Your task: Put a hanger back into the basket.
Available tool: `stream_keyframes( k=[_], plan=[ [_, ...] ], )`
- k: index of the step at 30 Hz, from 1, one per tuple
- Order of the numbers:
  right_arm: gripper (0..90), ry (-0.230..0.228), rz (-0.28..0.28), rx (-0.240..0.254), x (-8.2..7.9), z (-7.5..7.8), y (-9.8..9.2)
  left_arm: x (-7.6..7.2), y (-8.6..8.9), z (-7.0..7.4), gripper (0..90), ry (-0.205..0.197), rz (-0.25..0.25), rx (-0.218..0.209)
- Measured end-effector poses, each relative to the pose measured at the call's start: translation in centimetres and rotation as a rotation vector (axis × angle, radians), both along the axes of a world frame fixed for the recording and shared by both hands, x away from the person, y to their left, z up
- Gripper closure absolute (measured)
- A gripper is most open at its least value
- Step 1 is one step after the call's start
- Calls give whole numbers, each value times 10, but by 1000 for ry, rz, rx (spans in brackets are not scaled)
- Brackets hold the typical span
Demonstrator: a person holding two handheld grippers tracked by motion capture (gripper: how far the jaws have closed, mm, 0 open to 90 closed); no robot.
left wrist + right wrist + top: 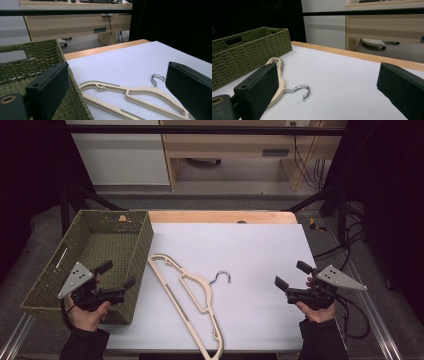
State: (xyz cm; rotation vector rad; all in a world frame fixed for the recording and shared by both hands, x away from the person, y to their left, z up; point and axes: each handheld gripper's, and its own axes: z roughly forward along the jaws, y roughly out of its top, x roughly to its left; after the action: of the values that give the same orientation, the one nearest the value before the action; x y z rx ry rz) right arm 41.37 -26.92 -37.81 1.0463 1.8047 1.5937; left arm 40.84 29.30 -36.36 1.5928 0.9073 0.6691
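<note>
On the white surface [250, 250], just beside the right wall of the green woven basket [90, 255], lies a cream hanger [192, 300]. It rests flat, one end near the basket's far right corner and the other reaching toward the surface's near edge. Its metal hook [222, 277] points away from the basket, toward the middle of the surface. In the left gripper view the hanger [140, 97] seems to be more than one cream frame stacked together, though how many I cannot tell.

The left tongs [117, 276] hover over the basket's near right corner, held in the person's left hand [90, 312], jaws spread wide with nothing between them; they aim across at the hanger without touching it. The right tongs [292, 275] sit on the far side of the hanger from the basket, well apart from it, in the person's right hand [315, 307]. Their jaws also stand wide apart and hold nothing. In the right gripper view the hook [300, 90] lies on the bare surface ahead of the jaws, with the basket [249, 50] beyond the hanger.
</note>
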Motion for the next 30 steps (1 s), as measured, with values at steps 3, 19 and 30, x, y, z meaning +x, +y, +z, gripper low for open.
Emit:
stream_keyframes(
  k=[3, 19, 30],
  plan=[
    [43, 4, 1, 1, 0, 0, 0, 0, -5, 1, 53, 1, -7, 9],
    [43, 5, 24, -4, -1, 1, 7, 6, -50, 1, 54, 50, -95, 88],
    [45, 4, 31, -19, -1, 1, 10, 21, -83, -7, 55, 120, -132, 150]
  ],
)
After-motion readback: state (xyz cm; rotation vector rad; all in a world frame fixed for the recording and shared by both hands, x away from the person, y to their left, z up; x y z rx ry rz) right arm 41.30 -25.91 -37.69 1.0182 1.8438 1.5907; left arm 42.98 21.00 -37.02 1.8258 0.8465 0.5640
